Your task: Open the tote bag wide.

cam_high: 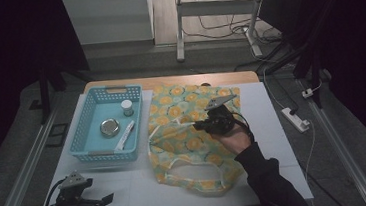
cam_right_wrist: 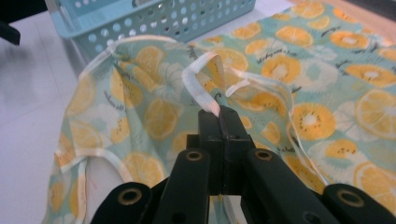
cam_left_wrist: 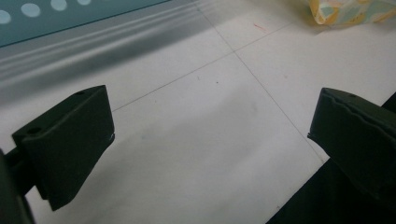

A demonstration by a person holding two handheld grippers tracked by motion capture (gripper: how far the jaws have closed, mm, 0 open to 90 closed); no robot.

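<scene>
A cloth bag printed with orange slices on pale green lies spread on the white table. My right gripper is over its left middle, jaws pressed together on a white strap of the bag. The strap and the cloth edge around it are pulled up into a peak. My left gripper rests low at the table's front left corner, away from the bag. Its jaws stand wide apart with bare table between them, and the left gripper holds nothing.
A light blue plastic basket stands left of the bag. Inside it are a round metal tin, a small white-capped jar and a white tube. A power strip lies on the floor at the right.
</scene>
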